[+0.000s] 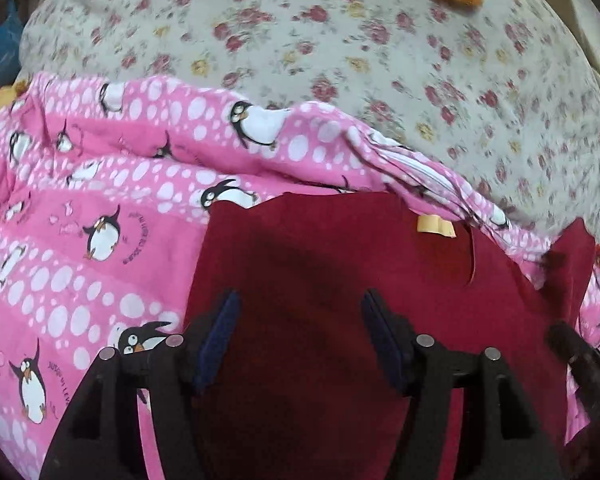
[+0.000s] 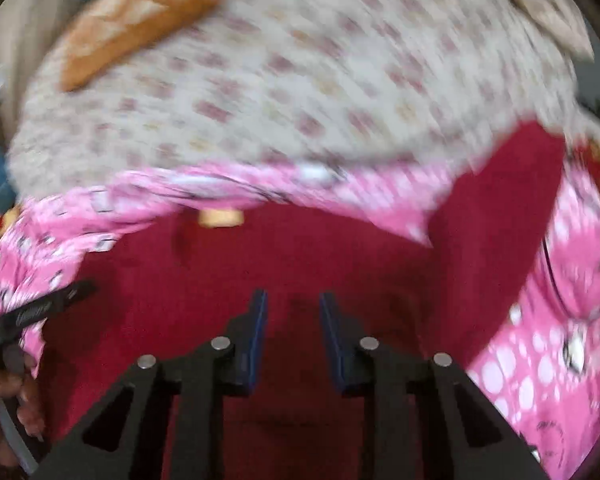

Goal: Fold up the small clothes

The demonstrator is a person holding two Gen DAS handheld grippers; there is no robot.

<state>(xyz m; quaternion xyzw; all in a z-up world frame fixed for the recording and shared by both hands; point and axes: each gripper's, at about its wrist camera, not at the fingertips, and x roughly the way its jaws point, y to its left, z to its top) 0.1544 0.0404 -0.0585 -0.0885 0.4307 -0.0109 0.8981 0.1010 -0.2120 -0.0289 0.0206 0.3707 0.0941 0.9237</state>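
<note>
A: Where's your garment?

B: The red garment [image 1: 320,264] lies flat on the pink penguin quilt [image 1: 80,200], right under and ahead of your left claw [image 1: 300,308], its tan label [image 1: 436,226] at the far edge. Long axis: cannot tell.

A: And the claws?

B: Your left claw and right claw [image 2: 293,308] both gape, gripping nothing. Beyond the quilt's far edge, the floral bedsheet [image 1: 340,60] lies open up to an orange cushion [image 2: 140,20].
</note>
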